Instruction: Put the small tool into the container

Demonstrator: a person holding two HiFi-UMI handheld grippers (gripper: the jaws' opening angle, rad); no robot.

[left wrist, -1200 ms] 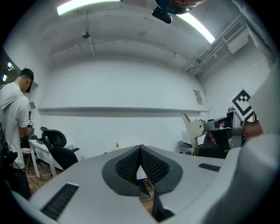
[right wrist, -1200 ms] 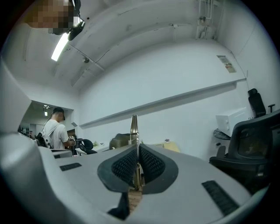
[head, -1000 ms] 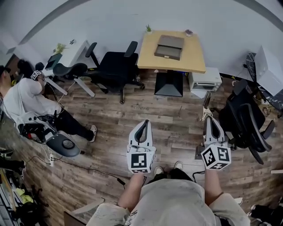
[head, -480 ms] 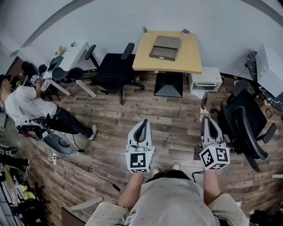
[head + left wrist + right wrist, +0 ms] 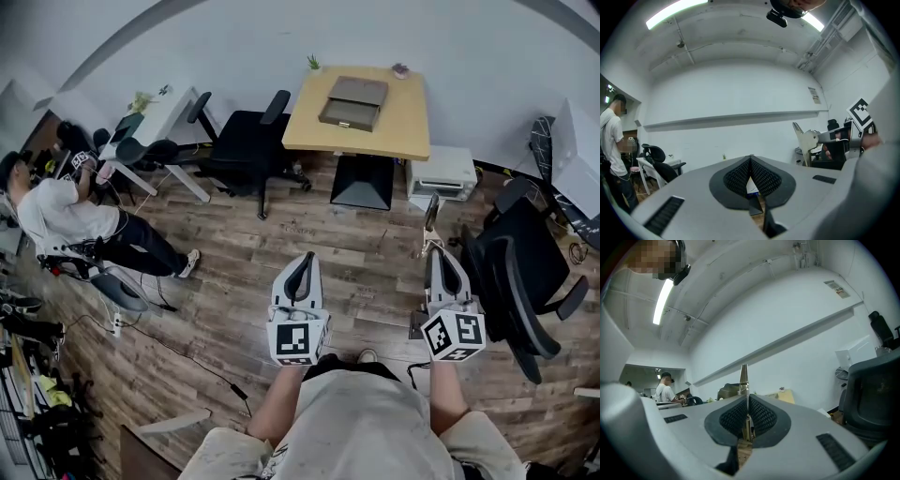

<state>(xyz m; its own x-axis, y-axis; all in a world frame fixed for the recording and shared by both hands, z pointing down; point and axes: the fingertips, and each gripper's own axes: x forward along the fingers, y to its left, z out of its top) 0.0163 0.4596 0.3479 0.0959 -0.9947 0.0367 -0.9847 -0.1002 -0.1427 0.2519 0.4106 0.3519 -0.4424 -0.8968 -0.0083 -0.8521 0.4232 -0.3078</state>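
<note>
Both grippers had their jaws pressed together. The right gripper (image 5: 746, 401), grey with black bumpy pads, was clamped on the small tool (image 5: 744, 378), a thin, flat, silvery metal piece. The pads pinched its bottom end. The rest stuck straight out past the tips. The left gripper (image 5: 750, 161), also grey with black pads, had nothing between its jaws.

The container (image 5: 354, 101), a flat grey-brown box, lay on the desk (image 5: 408, 127), a light yellow wooden one by the white wall. It sat near the middle of the desk top. From so far off, I could not tell if its top was open.

The small tool was well apart from the desk, out over the brown wooden floor (image 5: 281, 234) on the side away from the wall. It was up in the air in the right gripper's grip, and its free end pointed toward the desk's right side.

The small tool looked light and stiff, so it should not bend or sag. It also looked smooth and thin, so it could slip or turn in the pads. Pinching its flat sides was the best hold. A grip a bit farther up from the end would likely keep it steadier.
</note>
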